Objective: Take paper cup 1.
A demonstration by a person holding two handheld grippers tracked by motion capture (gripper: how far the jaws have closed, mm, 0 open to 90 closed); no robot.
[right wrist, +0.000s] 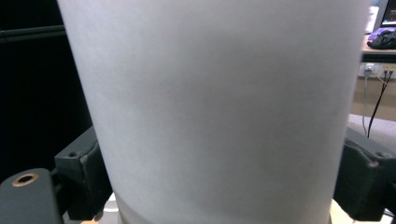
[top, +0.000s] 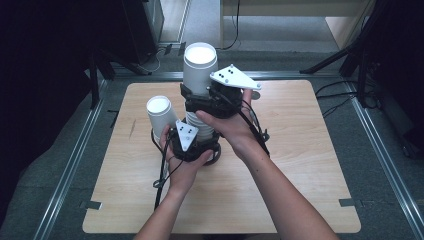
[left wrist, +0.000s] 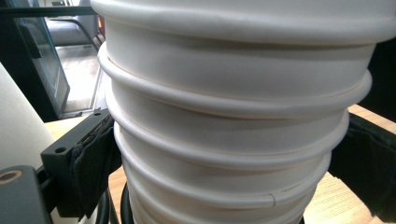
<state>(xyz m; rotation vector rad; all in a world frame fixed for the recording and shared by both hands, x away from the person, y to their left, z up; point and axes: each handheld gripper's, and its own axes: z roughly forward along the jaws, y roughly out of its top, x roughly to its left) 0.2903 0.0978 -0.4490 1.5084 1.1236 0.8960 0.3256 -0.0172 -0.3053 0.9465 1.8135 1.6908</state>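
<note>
A stack of upside-down white paper cups [top: 194, 120] stands at the middle of the wooden table [top: 300, 175]. My left gripper [top: 192, 144] is shut on its lower part; in the left gripper view the ribbed rims of the stack [left wrist: 233, 116] sit between the black pads [left wrist: 93, 158]. My right gripper [top: 206, 100] is higher up, shut on the top cup [top: 200, 65]. That cup's smooth wall [right wrist: 219, 93] spans the gap between the right gripper's fingers [right wrist: 79, 182]. A single upside-down cup [top: 161, 112] stands just left of the stack.
Both forearms come in from the near edge, and cables trail from the grippers across the table. Black stand legs [top: 125, 65] and floor cables [top: 340, 95] lie beyond the far edge. Metal rails [top: 75, 165] run along both sides.
</note>
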